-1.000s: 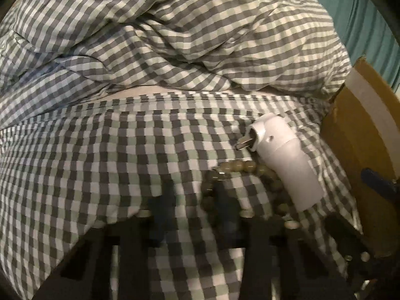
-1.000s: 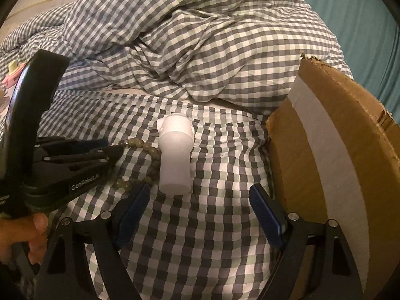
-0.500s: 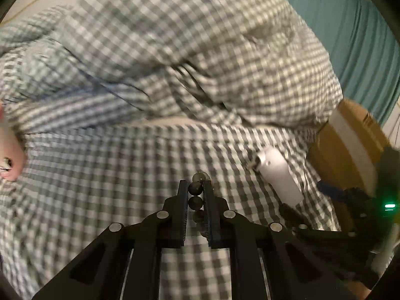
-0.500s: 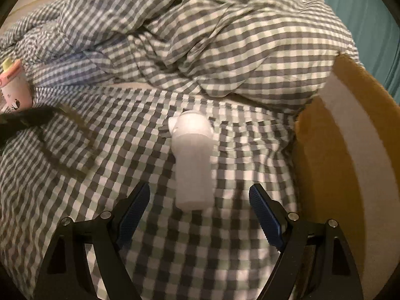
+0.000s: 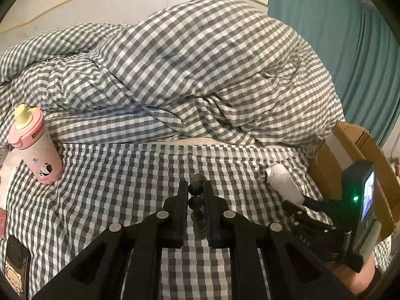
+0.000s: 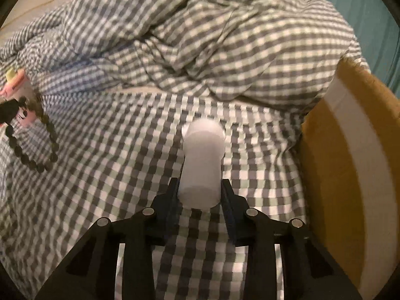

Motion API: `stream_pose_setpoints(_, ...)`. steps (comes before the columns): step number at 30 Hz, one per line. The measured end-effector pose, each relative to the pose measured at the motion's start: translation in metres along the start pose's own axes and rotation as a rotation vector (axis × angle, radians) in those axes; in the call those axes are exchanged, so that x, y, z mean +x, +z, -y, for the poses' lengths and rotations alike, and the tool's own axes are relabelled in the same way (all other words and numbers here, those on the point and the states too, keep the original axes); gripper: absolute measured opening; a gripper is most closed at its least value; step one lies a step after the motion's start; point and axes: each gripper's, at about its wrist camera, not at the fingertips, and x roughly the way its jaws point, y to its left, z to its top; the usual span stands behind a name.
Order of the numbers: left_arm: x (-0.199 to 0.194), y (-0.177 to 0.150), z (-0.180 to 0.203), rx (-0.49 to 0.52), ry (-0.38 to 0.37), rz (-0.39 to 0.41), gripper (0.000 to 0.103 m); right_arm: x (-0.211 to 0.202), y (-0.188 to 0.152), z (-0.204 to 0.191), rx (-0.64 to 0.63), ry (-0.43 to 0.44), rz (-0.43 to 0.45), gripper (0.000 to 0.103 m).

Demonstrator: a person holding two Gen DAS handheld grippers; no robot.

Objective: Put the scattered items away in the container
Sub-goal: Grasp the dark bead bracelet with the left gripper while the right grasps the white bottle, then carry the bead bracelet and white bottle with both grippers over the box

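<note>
There are two claws: the left claw (image 5: pixel 195 195) and the right claw (image 6: pixel 200 190). There is one bead bracelet (image 5: pixel 195 188), one white charger plug (image 6: pixel 202 165), one pink bottle (image 5: pixel 35 150) and one cardboard box (image 6: pixel 350 175). On the one bed (image 5: pixel 112 187) lies one checked duvet (image 5: pixel 200 75). At the left edge is one dark flat thing with a cartoon picture (image 5: pixel 15 270).

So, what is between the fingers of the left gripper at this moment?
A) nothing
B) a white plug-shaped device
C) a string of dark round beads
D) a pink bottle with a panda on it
C: in the left wrist view the left gripper is shut on the bead string, while the white device sits in the right gripper and the pink bottle stands on the bed.
</note>
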Motion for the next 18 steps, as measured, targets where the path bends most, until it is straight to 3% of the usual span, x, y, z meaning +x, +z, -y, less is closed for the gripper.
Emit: stream_pose_setpoints(18,-0.067,0.011,0.026,0.012,-0.039,0.080,0.011,-0.113,-0.003,0.008,0.040,0.047,0.147,0.031)
